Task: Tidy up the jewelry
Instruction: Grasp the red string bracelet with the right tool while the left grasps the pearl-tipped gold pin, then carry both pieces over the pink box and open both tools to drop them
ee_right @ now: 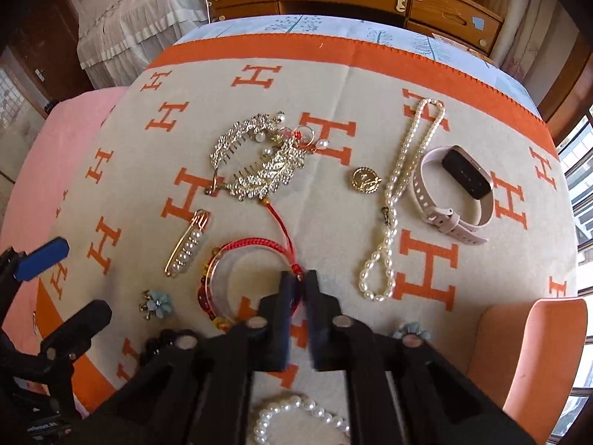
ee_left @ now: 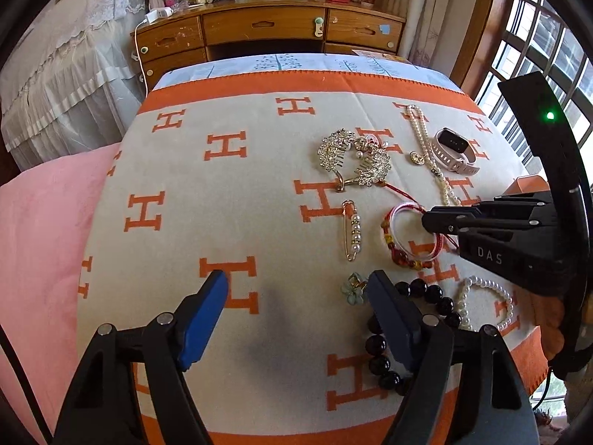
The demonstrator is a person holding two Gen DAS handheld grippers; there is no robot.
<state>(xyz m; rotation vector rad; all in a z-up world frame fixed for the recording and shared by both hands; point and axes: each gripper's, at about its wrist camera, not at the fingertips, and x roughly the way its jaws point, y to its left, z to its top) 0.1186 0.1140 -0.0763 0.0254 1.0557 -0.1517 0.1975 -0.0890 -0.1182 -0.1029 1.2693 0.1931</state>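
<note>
Jewelry lies on an orange-and-beige H-pattern blanket (ee_left: pixel 237 200). My right gripper (ee_right: pixel 301 278) is shut on the red cord bracelet (ee_right: pixel 255 246), which lies with a clear bangle (ee_right: pixel 222 282) on the blanket; it also shows in the left wrist view (ee_left: pixel 398 237), with the right gripper (ee_left: pixel 426 220) at its edge. My left gripper (ee_left: pixel 296 285) is open and empty above the blanket, its right finger beside a black bead bracelet (ee_left: pixel 415 289) and a blue flower earring (ee_left: pixel 354 289). A pearl safety pin (ee_right: pixel 187 243), gold rhinestone hair combs (ee_right: pixel 255 159), a pearl necklace (ee_right: pixel 404 170), a gold pendant (ee_right: pixel 365 180) and a pink smartwatch (ee_right: pixel 457 189) lie further out.
An orange box (ee_right: pixel 533 348) stands at the near right. A pearl bracelet (ee_right: pixel 296 415) lies under the right gripper, and a second blue flower earring (ee_right: pixel 409 332) lies beside it. A pink pillow (ee_left: pixel 40 244) is at the left, a wooden desk (ee_left: pixel 267 31) behind, windows at the right.
</note>
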